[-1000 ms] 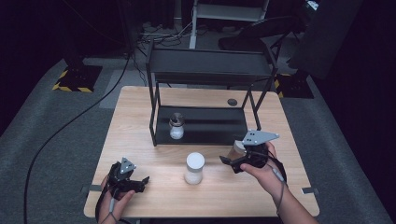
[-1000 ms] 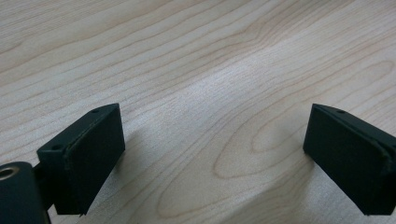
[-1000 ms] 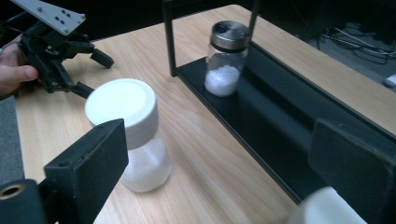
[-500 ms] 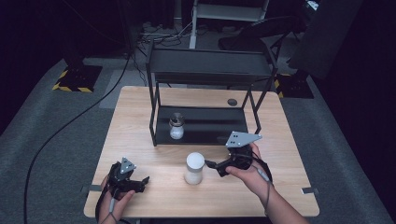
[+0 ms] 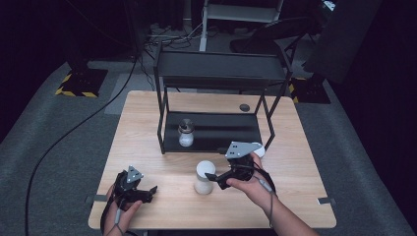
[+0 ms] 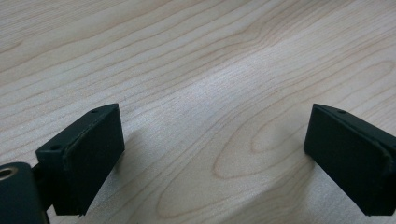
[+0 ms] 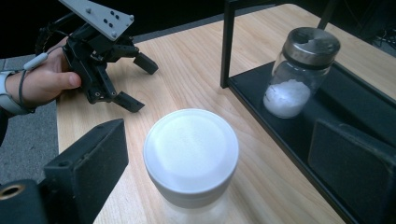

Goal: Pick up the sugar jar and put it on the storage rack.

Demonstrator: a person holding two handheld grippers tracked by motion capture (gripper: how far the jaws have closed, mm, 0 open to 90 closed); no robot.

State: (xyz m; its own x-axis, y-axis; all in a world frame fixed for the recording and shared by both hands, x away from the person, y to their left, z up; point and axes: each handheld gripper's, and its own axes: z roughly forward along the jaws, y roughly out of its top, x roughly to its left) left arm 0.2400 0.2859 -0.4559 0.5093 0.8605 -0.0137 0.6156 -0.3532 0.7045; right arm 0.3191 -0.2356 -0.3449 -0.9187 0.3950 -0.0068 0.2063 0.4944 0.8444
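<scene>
A clear jar with a white lid stands on the wooden table in front of the black rack. My right gripper comes at it from the right, open. In the right gripper view the jar stands between the two jaws, with a gap on each side. A glass shaker with a metal lid and white powder sits on the rack's lower shelf. My left gripper rests open near the table's front left. Its jaws have only bare wood between them.
The rack's front posts stand just beyond the jar. A small dark disc lies behind the rack, and a small white thing sits by its right front leg. A cable runs over the floor at the left.
My right gripper has moved left and slightly down towards the white-lidded jar, which now stands between its jaws. The left gripper and both jars have stayed put.
</scene>
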